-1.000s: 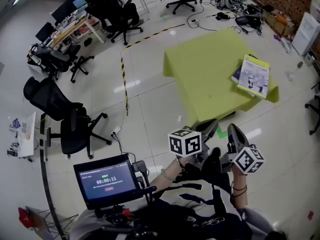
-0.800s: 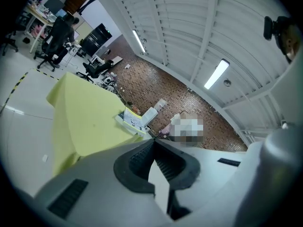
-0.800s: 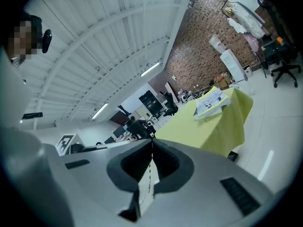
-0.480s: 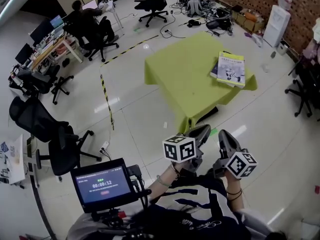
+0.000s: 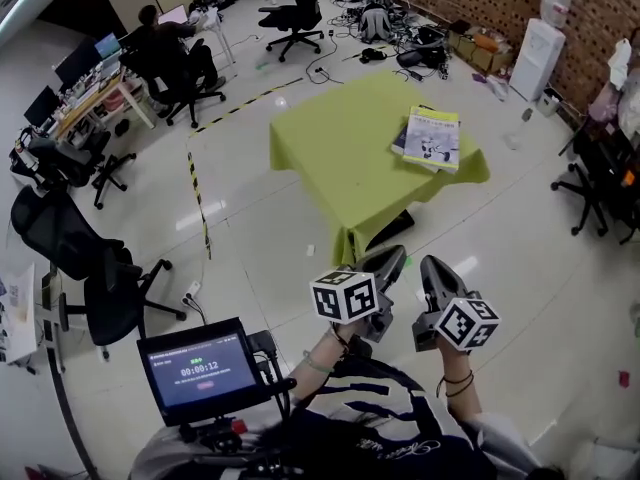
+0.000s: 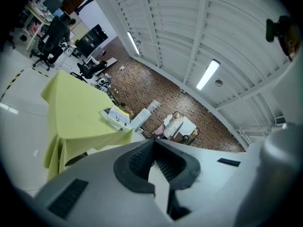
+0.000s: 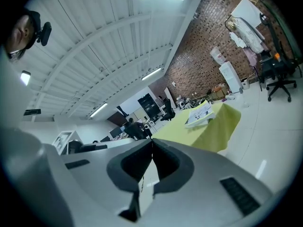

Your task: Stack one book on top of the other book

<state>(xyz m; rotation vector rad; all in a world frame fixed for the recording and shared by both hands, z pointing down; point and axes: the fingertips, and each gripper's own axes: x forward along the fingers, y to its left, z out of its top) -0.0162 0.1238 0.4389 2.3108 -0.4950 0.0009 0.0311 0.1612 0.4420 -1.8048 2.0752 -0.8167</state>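
**Both grippers closed and empty – books lie stacked on the table**

The left gripper (image 5: 388,258) and right gripper (image 5: 430,263) hover side by side over the pale floor, well apart from the square table draped in lime-green cloth (image 5: 335,138). Each has its jaws pressed together with nothing between them. Near the table's right corner, the white-and-yellow paperback book (image 5: 433,136) rests on the dark blue book (image 5: 399,141) – only the lower book's left edge shows.

Top book (image 5: 433,136) lies on lower book (image 5: 398,144), at the table's (image 5: 335,138) right end.
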